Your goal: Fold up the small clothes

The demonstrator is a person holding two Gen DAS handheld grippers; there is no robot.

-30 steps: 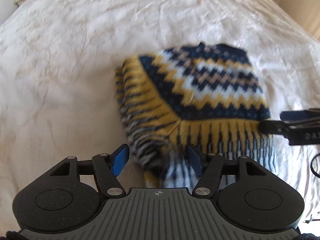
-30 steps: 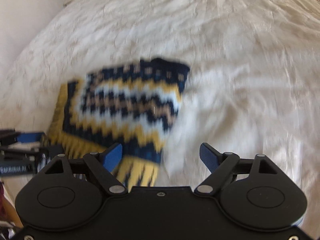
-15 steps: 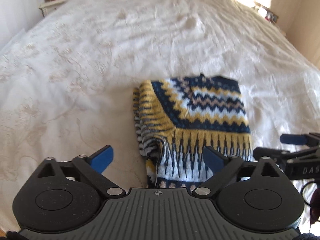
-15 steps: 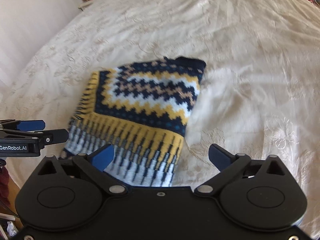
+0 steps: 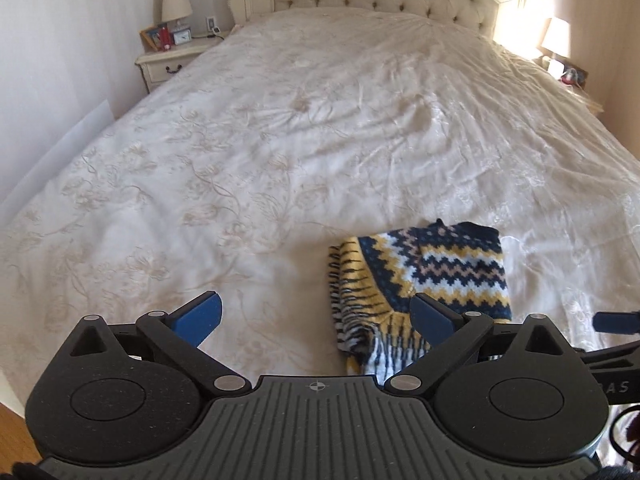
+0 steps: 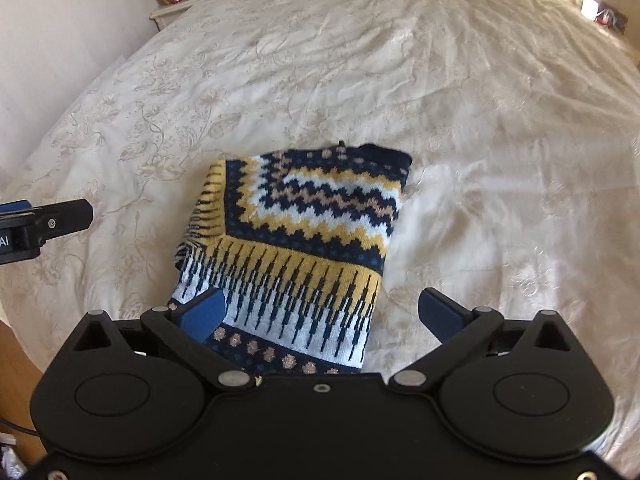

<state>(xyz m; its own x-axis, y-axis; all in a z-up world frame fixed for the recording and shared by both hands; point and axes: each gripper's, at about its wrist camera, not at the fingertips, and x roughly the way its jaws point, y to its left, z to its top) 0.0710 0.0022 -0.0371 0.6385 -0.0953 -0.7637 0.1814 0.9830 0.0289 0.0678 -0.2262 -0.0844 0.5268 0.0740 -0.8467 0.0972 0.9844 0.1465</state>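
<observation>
Our left gripper [image 5: 316, 316] hides the sweater's [image 5: 424, 280] near hem; our right gripper [image 6: 320, 316] covers its nearest edge too.

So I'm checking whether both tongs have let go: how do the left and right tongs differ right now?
The left tongs hang over bare bedspread, with the folded sweater off to their right; the right tongs hang directly over the sweater's near edge. Only the left tongs' right finger overlaps the knit in view, while the right tongs' gap frames it. Both are wide open and hold nothing.
</observation>
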